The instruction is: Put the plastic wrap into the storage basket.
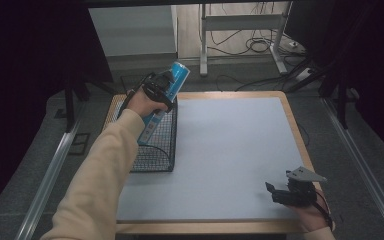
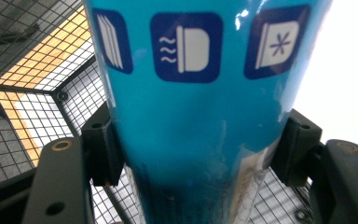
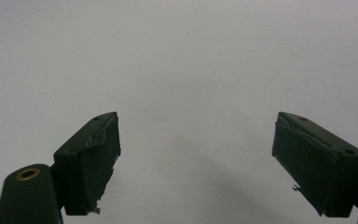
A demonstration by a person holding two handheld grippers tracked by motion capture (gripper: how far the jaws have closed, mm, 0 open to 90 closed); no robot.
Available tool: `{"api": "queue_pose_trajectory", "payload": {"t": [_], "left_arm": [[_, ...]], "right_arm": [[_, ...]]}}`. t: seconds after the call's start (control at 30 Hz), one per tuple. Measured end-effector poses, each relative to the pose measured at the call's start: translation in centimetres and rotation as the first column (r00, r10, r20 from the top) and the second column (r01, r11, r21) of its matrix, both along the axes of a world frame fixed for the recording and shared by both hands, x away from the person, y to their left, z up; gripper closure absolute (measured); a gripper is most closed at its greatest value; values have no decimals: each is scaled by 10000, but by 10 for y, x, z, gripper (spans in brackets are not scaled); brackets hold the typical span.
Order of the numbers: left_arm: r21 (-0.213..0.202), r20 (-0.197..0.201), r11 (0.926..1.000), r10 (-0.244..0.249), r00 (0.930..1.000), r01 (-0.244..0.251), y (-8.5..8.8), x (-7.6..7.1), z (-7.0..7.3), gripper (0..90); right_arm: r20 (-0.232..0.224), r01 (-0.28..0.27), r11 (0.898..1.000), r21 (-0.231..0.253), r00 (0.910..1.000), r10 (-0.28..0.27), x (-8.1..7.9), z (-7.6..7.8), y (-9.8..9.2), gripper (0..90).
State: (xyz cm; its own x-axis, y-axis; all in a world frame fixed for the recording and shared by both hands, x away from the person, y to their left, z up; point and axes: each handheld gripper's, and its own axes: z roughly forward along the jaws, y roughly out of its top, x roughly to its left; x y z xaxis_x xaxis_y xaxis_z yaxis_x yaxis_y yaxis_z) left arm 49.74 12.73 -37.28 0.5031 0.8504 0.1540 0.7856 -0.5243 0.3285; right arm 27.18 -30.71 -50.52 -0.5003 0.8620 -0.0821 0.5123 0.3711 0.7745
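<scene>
A tall blue cylindrical can [image 1: 166, 98] with white icons on dark blue squares leans tilted over the black wire basket [image 1: 161, 150] at the table's left side, its lower end inside the basket. My left gripper [image 1: 159, 89] is shut on the can's middle; in the left gripper view both black pads [image 2: 103, 144] press the can [image 2: 196, 121] from either side, with basket mesh behind. My right gripper [image 1: 286, 191] rests near the table's front right corner, open, nothing between its fingers [image 3: 89, 161] above the bare white surface.
A white mat [image 1: 230, 150] covers the wooden table [image 1: 300, 137]. Beyond the far edge lie a metal frame's legs [image 1: 280, 55] and floor cables [image 1: 260, 45]. Dark curtains hang at both sides.
</scene>
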Motion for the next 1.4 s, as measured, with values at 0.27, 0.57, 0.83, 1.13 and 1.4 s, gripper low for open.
{"api": "queue_pose_trajectory", "payload": {"t": [0.27,0.57,0.83,1.13,1.4], "left_arm": [[225,-34,9994,276,9996,-275,2,15,-16,318],[489,-173,9982,365,9992,-356,0,26,-30,318],[794,-261,9961,418,9988,-396,0,34,-44,318],[1018,-134,9934,542,9984,-526,-2,40,-55,317],[1010,-110,9922,746,9972,-731,1,43,-57,316]], "right_arm": [[-26,74,10000,-16,10000,-74,1,0,-2,155],[-76,16,10000,-13,10000,-16,1,-1,-1,155],[-63,-18,10000,-62,10000,18,1,-1,0,155],[-56,1,10000,-80,10000,-2,0,-1,-1,155],[-43,-4,9999,-101,10000,4,0,-1,0,155]]}}
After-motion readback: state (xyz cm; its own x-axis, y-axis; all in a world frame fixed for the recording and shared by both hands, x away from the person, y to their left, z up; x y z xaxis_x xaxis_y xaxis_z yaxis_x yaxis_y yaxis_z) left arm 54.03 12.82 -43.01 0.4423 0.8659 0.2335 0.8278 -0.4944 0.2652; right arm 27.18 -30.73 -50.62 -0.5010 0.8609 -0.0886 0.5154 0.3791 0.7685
